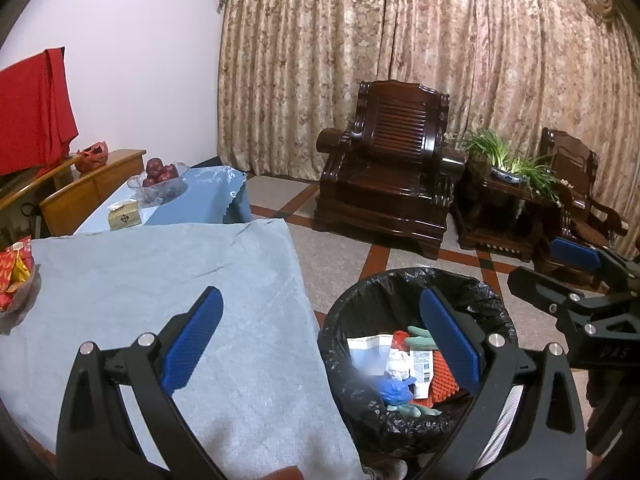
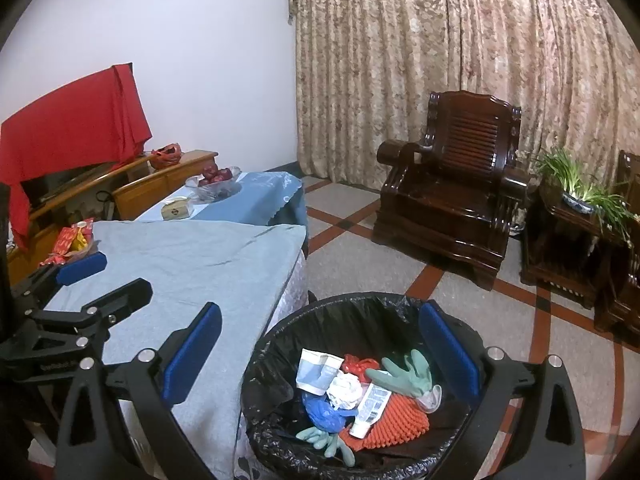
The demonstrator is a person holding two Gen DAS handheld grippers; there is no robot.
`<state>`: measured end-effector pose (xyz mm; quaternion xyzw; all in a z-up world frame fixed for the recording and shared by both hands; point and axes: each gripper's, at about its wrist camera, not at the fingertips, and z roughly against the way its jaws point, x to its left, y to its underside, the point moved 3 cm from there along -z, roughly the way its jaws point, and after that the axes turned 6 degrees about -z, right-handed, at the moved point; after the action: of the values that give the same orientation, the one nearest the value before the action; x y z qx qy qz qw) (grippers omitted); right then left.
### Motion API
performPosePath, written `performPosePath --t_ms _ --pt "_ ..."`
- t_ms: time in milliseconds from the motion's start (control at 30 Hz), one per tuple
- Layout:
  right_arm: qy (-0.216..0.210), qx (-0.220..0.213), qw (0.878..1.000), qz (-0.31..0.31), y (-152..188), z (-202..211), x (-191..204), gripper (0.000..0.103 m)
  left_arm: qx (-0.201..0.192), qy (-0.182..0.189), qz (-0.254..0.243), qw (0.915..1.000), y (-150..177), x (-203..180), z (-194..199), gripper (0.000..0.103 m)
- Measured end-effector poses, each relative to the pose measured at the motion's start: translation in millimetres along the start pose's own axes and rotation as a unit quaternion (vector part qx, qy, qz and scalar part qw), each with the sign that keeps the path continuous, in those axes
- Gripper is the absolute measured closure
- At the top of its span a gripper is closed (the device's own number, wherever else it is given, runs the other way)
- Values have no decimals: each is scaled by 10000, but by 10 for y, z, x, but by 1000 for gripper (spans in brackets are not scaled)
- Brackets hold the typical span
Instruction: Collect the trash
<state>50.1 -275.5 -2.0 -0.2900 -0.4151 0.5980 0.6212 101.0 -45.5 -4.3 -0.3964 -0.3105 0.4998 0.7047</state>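
Observation:
A bin with a black liner [image 2: 280, 344] stands on the floor at the right edge of the cloth-covered table [image 2: 192, 264]. Inside lie green gloves [image 2: 404, 374], an orange knitted piece [image 2: 396, 416], crumpled white paper [image 2: 344, 390], a blue bag [image 2: 322, 410], a white tube [image 2: 370, 406] and a red wrapper [image 2: 358, 364]. My right gripper [image 2: 320, 354] hangs open and empty over the bin's near left rim. My left gripper [image 1: 320, 340] is open and empty, straddling the table edge and the bin [image 1: 400, 278]. Each gripper shows in the other's view: the right gripper [image 1: 560, 270], the left gripper [image 2: 100, 280].
A bowl of red-wrapped snacks [image 1: 16, 280] sits at the table's left end. Behind it a lower table [image 1: 216, 192] carries a fruit bowl [image 1: 160, 178] and a tissue box [image 1: 124, 216]. Dark wooden armchairs [image 1: 388, 176] and a potted plant [image 1: 508, 164] stand before the curtain.

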Motion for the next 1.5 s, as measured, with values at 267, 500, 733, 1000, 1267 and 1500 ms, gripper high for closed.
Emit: performPosePath --t_ms 267,500,733,1000,1267,1500 --pt "-1 1 10000 -1 1 0 10 6 0 6 -3 10000 4 4 3 7" --pt "-1 1 10000 10 -18 3 25 6 1 2 0 10000 9 -4 0 7" --pt "3 5 10000 23 -18 3 33 6 -6 -8 -8 10000 13 -6 1 7" --pt "3 11 10000 13 -25 4 40 6 12 -15 -5 10000 -4 6 9 7" --pt "2 9 10000 13 -23 3 39 6 10 -17 -8 10000 0 4 10 7" --pt "-1 11 10000 4 -25 2 39 6 10 -9 -9 10000 4 -7 9 7"
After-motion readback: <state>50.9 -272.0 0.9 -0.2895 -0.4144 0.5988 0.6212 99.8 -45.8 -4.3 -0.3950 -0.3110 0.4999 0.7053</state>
